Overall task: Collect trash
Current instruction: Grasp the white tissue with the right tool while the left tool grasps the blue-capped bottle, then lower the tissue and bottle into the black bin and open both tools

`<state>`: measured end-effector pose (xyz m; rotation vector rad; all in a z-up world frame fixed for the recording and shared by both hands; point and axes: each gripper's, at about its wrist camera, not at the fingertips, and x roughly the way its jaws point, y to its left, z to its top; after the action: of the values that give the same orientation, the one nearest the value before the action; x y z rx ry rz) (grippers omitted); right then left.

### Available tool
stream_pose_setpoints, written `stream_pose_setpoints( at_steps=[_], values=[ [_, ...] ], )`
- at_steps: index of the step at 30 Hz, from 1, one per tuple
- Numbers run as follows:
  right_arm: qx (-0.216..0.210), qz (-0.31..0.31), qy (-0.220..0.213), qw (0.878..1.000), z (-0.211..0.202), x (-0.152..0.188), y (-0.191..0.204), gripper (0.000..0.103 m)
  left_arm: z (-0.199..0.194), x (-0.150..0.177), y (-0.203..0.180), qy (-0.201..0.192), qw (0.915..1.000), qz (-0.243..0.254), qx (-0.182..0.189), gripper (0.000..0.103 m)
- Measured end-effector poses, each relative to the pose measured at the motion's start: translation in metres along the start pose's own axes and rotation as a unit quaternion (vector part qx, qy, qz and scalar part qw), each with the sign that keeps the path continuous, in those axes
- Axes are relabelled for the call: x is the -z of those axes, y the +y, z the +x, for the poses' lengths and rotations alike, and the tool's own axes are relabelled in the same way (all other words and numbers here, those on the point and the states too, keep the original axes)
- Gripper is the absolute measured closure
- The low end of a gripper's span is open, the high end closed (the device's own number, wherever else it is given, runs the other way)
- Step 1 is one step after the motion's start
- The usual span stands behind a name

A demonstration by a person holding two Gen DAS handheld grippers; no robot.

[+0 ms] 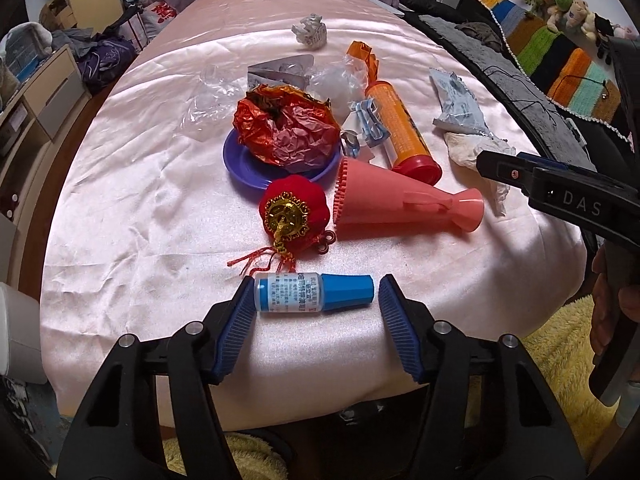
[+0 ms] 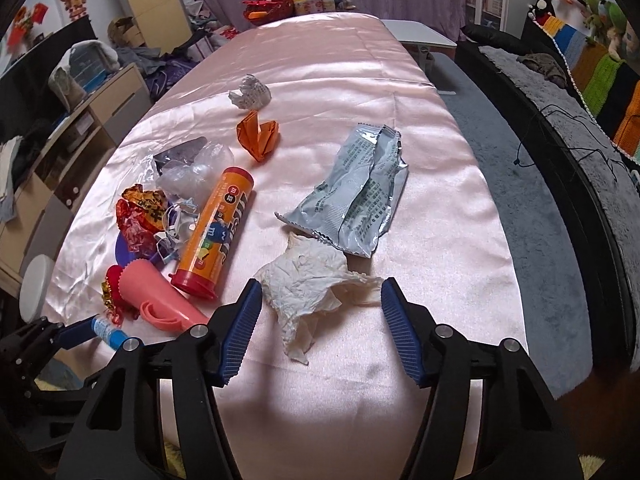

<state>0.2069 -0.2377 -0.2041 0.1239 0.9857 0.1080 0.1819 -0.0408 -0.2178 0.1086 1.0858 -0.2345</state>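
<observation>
On the pink-covered desk (image 1: pixel 120 220), the left tongs (image 1: pixel 316 298) stand half open around a small blue-capped bottle (image 1: pixel 314 293), one pad touching its base. Further right, the right tongs (image 2: pixel 322 300) straddle a crumpled tissue (image 2: pixel 308 284), half open, not gripping.

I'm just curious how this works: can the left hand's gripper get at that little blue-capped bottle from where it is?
Probably yes. The small bottle lies on its side between the left gripper jaws, which stand open on either side of it. Nothing lies in between; the red ornament sits beyond it.
</observation>
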Motion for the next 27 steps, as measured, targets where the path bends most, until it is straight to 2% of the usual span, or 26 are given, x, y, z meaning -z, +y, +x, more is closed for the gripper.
stream_pose_setpoints(
  at_steps=[1,3,5,8,13,21,27],
  values=[
    [-0.003,-0.002,0.001,1.0,0.002,0.0,0.001,0.048,0.001,-0.001,-0.001,-0.001,1.0,0.002,-0.003,0.044],
    [-0.01,-0.006,0.006,1.0,0.007,-0.001,0.002,0.068,0.002,-0.004,-0.001,-0.001,0.9999,0.006,-0.01,0.048],
    [-0.012,-0.013,0.01,1.0,0.01,0.001,0.004,0.078,0.002,-0.004,0.0,-0.001,0.9999,0.006,-0.008,0.048],
    [-0.007,-0.021,0.007,1.0,0.007,0.003,0.004,0.086,0.001,-0.002,0.0,0.0,0.9999,0.007,-0.012,0.048],
    [-0.009,-0.022,-0.007,1.0,-0.013,0.007,0.003,0.087,-0.013,0.005,0.003,-0.009,0.9998,0.003,-0.015,0.048],
    [-0.029,-0.026,-0.032,0.999,-0.061,0.021,0.009,0.087,-0.061,0.021,-0.004,-0.047,0.9988,0.001,-0.008,0.048],
    [-0.047,-0.038,-0.038,0.997,-0.089,0.045,0.016,0.087,-0.086,0.044,-0.012,-0.056,0.9985,0.001,0.0,0.048]
  ],
)
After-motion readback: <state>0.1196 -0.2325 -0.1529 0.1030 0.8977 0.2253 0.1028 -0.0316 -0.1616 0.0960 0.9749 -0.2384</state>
